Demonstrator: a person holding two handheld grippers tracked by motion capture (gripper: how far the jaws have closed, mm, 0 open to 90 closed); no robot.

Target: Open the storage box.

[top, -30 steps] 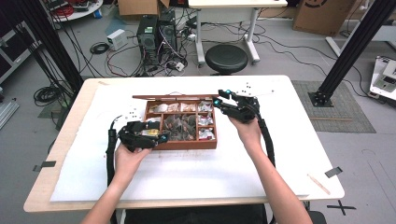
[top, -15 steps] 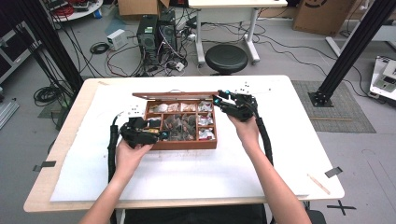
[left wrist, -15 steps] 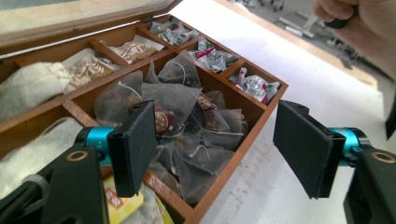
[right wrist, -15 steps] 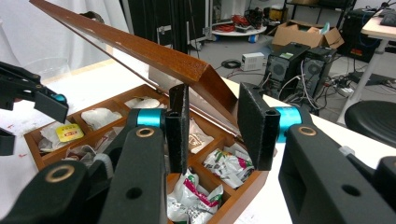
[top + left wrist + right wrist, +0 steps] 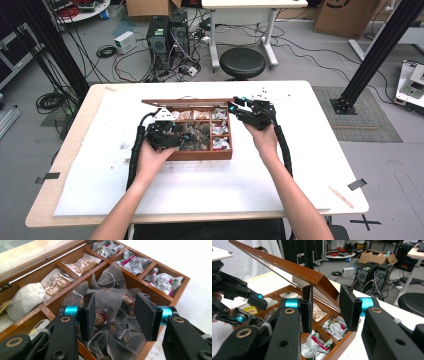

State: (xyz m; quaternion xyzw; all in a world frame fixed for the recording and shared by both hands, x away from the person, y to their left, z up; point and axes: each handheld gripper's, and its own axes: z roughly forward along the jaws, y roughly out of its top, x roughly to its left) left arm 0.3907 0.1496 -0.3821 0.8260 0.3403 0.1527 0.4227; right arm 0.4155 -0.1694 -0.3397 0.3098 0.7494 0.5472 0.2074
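Cluttered lab around a white table: the wooden tea box sits mid-table, right gripper clamped on its lid corner, while the left gripper, half-closing, straddles mesh tea bags directly ahead, not yet pinched.

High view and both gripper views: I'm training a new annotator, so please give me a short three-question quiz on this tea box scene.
1. True or false: the hinged wooden lid of the brown wooden compartment box lies flat and shut.
2. What lies between the jaws of the left tongs? A) clear mesh pyramid tea bags B) a metal spoon C) red-and-silver foil sachets
3. Fill in: the right tongs sit at a corner of the box's ____.

Key: 1 false, it stands raised at a slant; 2 A, those jaws have just been closing with the bags between them; 3 lid.
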